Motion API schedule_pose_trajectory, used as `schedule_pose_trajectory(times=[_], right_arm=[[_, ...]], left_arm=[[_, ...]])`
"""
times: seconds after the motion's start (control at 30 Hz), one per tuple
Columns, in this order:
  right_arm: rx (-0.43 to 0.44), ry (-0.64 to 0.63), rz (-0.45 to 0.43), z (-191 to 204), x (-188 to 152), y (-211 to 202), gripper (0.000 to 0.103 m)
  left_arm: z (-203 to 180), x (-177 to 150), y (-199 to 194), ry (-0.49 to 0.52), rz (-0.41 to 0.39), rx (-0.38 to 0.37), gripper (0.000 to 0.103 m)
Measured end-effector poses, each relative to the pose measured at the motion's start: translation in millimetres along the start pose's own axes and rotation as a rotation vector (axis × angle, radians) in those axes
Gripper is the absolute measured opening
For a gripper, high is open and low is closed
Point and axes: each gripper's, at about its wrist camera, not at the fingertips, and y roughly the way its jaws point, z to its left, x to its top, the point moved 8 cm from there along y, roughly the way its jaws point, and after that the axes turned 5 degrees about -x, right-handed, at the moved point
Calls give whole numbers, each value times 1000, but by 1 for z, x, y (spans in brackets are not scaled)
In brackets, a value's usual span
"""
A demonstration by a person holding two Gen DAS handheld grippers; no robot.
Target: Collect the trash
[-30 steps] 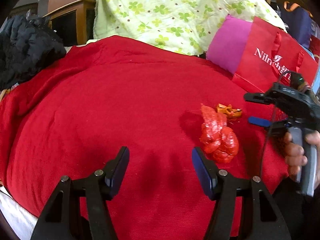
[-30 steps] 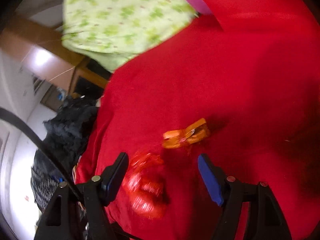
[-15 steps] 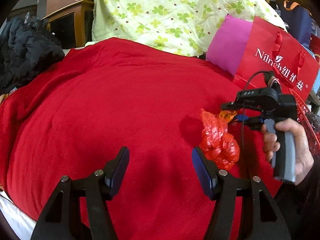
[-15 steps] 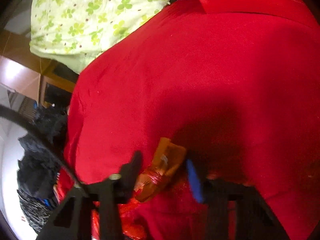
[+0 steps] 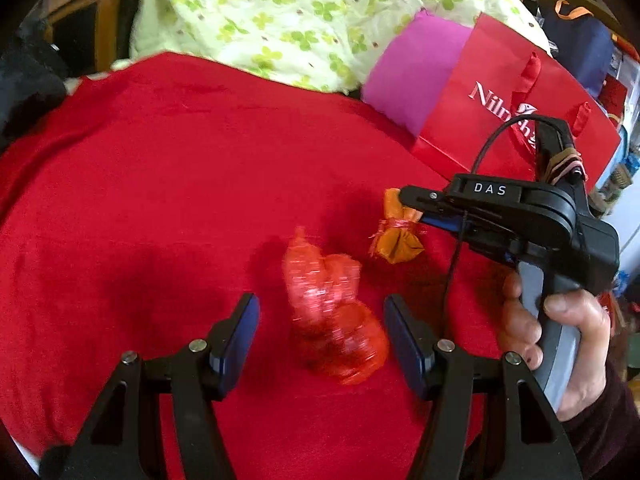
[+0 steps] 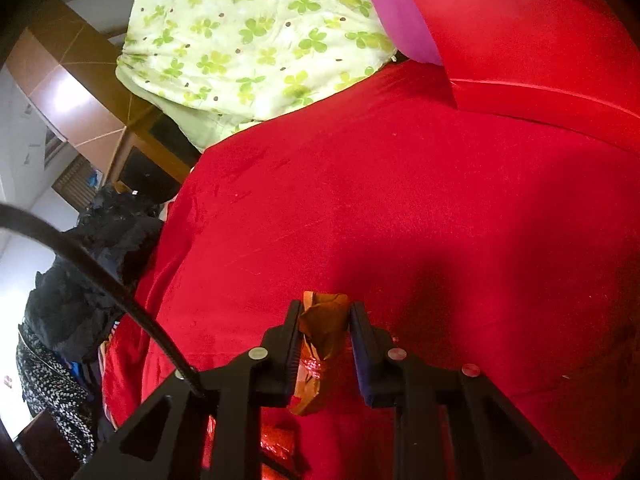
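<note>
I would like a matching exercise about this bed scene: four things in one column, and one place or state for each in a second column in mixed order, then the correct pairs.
Things
1. orange wrapper
2. red mesh bag
3. red paper bag
4. purple cushion

Places or states
A. lies on the red blanket, between the open left gripper fingers, not pressed
B. leans at the far right, white letters on it
C. pinched in the shut right gripper
D. partly behind the paper bag, beside the green clover quilt

Pairs: 1-C, 2-A, 3-B, 4-D
</note>
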Motion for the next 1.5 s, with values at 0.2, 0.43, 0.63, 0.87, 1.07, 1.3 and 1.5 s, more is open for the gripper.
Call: schedule_pose_trajectory(times=[0.2,0.43,0.63,0.87,1.07,1.3,1.5], right_arm=[[-21,28,66,-1,-7,18,25],[-47,41,132,2,-15,33,66],[-121,-13,148,4,-20,41,66],[-222,-167,125,20,-28,46,42],[-139,-235,-6,50,-18,17,40],[-11,-300,-216,76,-6,-47,40],[28,-383,-340,76,-12,-99,40]], left_arm=[[0,-8,34,-66,88,-45,48],[11,-7,24,-110,56,-57,39],[28,-4,5,-117,7,14,37],[35,-2,-22,-86,-43,82,37],[31,8,-49,-44,-93,145,37],[14,22,-86,38,-170,234,37],[-4,32,-110,95,-231,282,37]])
